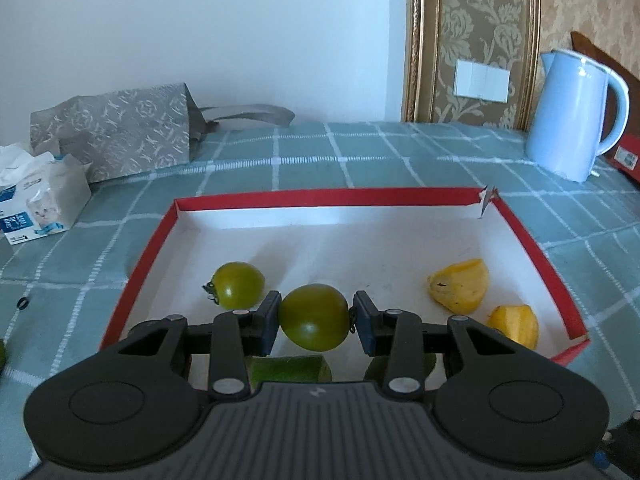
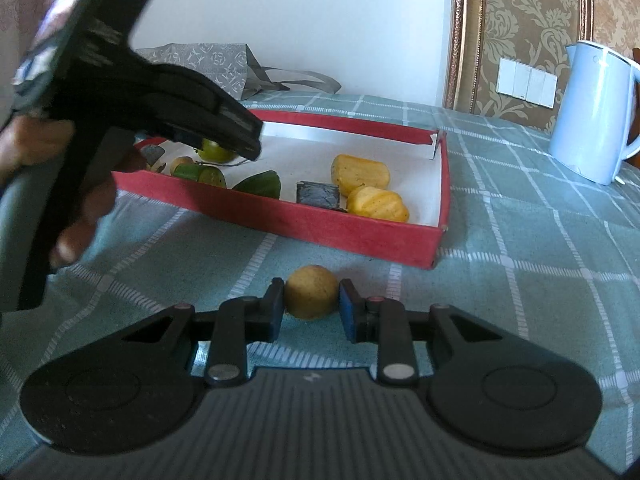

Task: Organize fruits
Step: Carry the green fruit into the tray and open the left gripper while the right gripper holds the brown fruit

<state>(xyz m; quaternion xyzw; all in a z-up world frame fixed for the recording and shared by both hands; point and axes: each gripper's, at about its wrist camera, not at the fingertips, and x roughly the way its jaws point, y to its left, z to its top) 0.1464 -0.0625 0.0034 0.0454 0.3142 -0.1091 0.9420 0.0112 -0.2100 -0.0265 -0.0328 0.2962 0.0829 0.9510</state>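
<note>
Over the red box (image 1: pixel 140 264), the left gripper (image 1: pixel 315 317) is clenched on a green tomato (image 1: pixel 314 317), with a second green tomato (image 1: pixel 239 284) toward the box's left wall and two yellow fruit pieces (image 1: pixel 460 286) near its right wall. Just outside the box's near wall, on the checked cloth (image 2: pixel 520 280), the right gripper (image 2: pixel 311 308) is closed around a round yellow fruit (image 2: pixel 311 297), apparently pressing both sides. A blue kettle (image 2: pixel 592 112) stands near the cloth's far right edge.

Green slices (image 1: pixel 288 368) half hidden under left tongs (image 1: pixel 314 318); kettle (image 2: pixel 596 112) cut by frame edge; dark block (image 2: pixel 319 193) unidentifiable, hand (image 2: pixel 44 168) blurred
</note>
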